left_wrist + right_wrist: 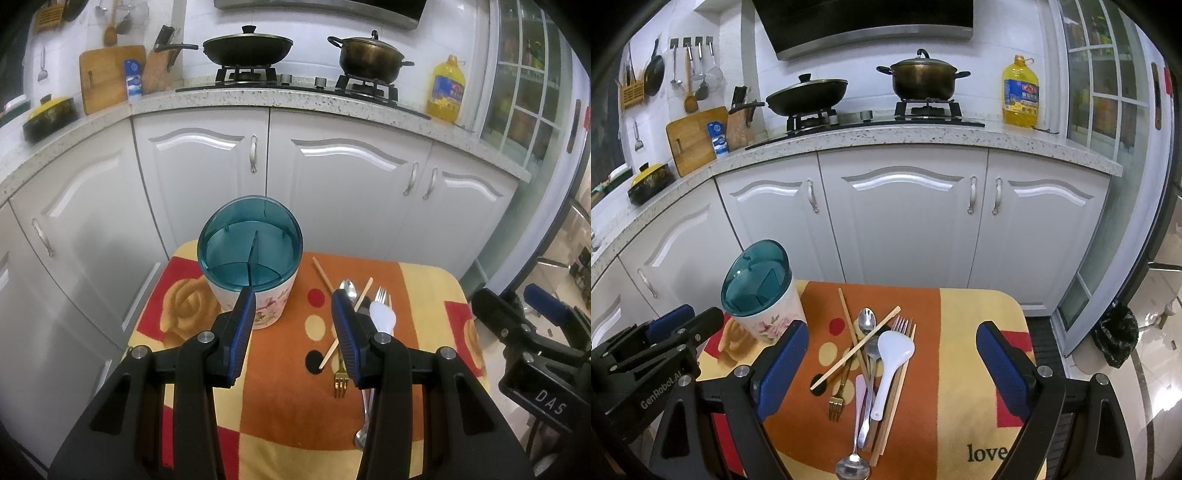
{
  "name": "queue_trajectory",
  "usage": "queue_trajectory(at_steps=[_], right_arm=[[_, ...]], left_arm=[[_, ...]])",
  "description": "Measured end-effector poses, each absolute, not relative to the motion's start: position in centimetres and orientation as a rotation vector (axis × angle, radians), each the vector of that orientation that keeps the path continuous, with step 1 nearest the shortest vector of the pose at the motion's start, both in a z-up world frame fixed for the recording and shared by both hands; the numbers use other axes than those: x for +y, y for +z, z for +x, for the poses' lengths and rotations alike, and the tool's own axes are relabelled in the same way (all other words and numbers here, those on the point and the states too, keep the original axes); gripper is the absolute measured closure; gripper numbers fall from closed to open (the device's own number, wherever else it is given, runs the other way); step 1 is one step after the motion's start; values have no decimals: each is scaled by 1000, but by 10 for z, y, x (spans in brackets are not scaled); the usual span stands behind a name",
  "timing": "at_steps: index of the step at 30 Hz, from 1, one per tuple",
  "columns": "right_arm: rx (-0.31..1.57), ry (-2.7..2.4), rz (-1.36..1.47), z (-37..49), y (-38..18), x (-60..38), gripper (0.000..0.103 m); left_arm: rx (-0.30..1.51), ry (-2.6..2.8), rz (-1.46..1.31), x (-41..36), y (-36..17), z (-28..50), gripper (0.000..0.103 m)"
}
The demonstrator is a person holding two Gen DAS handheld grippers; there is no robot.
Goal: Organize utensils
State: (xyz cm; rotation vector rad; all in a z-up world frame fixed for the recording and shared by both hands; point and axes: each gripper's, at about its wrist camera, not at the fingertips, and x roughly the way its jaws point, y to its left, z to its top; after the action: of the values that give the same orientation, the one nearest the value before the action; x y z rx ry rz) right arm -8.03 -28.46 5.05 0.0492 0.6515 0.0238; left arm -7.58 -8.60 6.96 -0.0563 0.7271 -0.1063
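A round utensil holder [251, 254] with a teal divided top and a floral white body stands at the back left of the cloth-covered table [975, 332]. To its right lies a mixed pile: a white plastic spoon [894, 354], a metal spoon [866, 319], a gold fork [836, 402], a silver fork [901, 325], wooden chopsticks [855, 349] and a long ladle [851, 467]. My left gripper [292, 293] hovers open between the holder and the pile, holding nothing. Just short of the pile, my right gripper [892, 326] is wide open and empty.
White cabinet doors [901, 221] stand close behind the table. The counter above carries a wok [809, 94], a pot [923, 79], a yellow oil bottle [1020, 92] and a cutting board [692, 140]. A black bag [1115, 339] sits on the floor at the right.
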Motion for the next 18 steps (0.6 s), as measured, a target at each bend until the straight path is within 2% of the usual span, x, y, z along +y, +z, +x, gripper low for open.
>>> queue_trajectory(at_steps=[18], right_arm=[[673, 35, 46, -75, 47, -282, 12]], left_arm=[[737, -100, -58, -83, 64, -70, 61]])
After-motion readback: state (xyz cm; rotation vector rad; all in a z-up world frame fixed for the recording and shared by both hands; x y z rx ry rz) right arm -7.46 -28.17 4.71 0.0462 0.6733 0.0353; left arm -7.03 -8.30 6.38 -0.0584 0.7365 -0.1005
